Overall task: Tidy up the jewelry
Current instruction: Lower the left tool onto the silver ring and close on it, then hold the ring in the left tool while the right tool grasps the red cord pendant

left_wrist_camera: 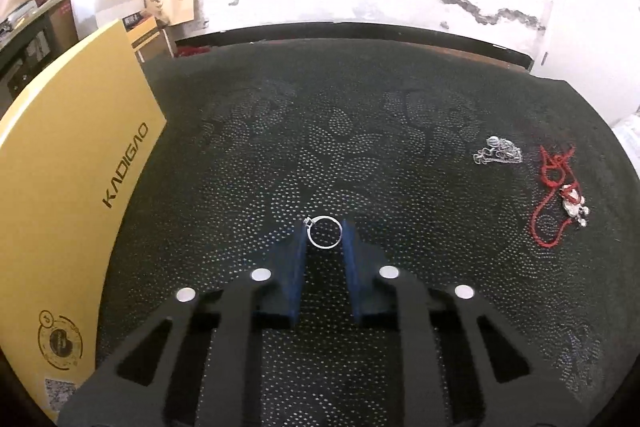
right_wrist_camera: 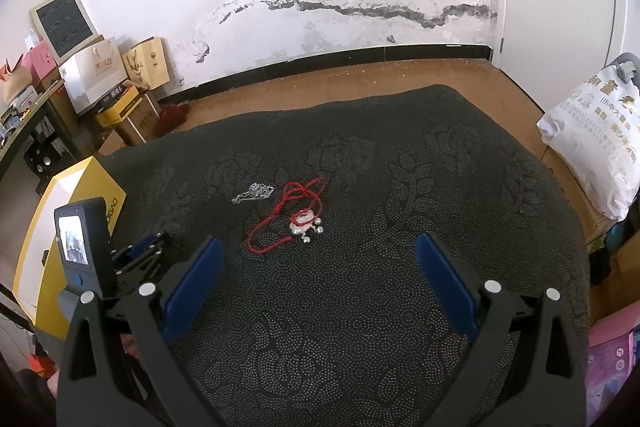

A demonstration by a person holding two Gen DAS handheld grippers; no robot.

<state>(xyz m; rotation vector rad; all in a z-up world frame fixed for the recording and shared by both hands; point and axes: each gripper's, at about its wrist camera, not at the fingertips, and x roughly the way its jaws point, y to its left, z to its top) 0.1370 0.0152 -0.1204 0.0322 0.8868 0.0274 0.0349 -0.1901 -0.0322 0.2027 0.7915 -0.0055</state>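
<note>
While only the left gripper (left_wrist_camera: 325, 233) view shows its fingers pinching the ring (left_wrist_camera: 325, 237), the right gripper (right_wrist_camera: 320, 259) stands spread

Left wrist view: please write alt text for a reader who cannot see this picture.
The left tool has its blue fingers closed on a thin silver ring over a dark dotted cloth. To the right on the cloth lie a small silver chain and a red cord necklace with a silver charm; a yellow cardboard box stands at the left.
</note>
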